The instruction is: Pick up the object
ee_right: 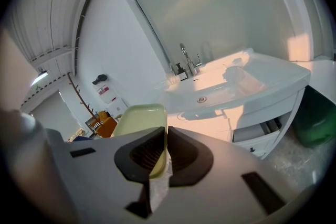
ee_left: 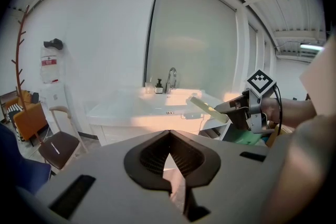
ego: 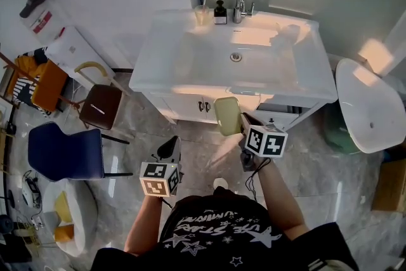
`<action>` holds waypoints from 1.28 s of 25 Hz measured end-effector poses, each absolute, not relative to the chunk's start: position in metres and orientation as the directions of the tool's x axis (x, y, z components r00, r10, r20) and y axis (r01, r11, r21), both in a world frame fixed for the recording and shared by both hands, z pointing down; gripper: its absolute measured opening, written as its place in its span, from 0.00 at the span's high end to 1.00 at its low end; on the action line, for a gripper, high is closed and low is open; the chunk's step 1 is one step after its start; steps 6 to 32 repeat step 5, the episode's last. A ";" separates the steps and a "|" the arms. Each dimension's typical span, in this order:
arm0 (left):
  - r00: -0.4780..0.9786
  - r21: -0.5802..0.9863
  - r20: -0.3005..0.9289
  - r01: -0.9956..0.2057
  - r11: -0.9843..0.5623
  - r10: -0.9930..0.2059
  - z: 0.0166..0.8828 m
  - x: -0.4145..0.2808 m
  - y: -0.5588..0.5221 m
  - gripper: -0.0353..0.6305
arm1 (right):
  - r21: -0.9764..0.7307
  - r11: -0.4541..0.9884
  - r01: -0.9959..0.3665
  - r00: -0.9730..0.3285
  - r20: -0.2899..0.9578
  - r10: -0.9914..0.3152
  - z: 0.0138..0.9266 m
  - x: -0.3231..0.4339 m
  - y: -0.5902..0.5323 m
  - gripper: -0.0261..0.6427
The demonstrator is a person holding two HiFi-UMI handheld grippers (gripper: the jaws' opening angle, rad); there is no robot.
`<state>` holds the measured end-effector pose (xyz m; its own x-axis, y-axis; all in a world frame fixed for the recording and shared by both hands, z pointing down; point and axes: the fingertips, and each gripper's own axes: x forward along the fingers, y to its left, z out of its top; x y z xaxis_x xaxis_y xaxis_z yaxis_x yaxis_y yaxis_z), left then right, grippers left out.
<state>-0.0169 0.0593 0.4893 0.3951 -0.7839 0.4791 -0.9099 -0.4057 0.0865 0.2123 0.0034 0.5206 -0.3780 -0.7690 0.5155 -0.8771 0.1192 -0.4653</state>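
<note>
Two grippers are out in front of the person, over the tiled floor just short of the washbasin. The left gripper (ego: 171, 148) is the nearer one. Its own view shows the dark pads (ee_left: 181, 157) drawn together at the tips with nothing between them.

A little further out, the right gripper (ego: 242, 125) is clenched on the tray (ego: 227, 115), a flat, pale yellow-green piece with rounded corners and a low raised rim. It is held up in the air, in front of the cabinet doors and below the front edge of the basin (ego: 166, 82).

From the head view the tray shows its broad face as a rounded rectangle. The left gripper view catches the same tray (ee_left: 207, 109) almost edge-on, a thin tilted slab sticking out of the right gripper (ee_left: 231, 110), so only there is its thinness plain. The right gripper view alone shows the grip itself: the two ribbed pads (ee_right: 181, 150) pinch the tray (ee_right: 137, 122) by one edge, and the rest stands up past the jaws.

Beyond, on the basin's back ledge, stand a cup (ego: 202, 13), a dark bottle (ego: 220, 13) and the tap (ego: 239, 6). Only the head view takes in the brown chair (ego: 101, 106) and blue chair (ego: 63, 152) off to the left.
</note>
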 end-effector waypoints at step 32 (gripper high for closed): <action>0.424 0.109 0.487 -0.897 -0.429 -0.764 0.488 -0.022 0.066 0.92 | -0.459 0.081 -0.885 -0.344 0.525 -0.779 0.521 0.209 0.013 0.92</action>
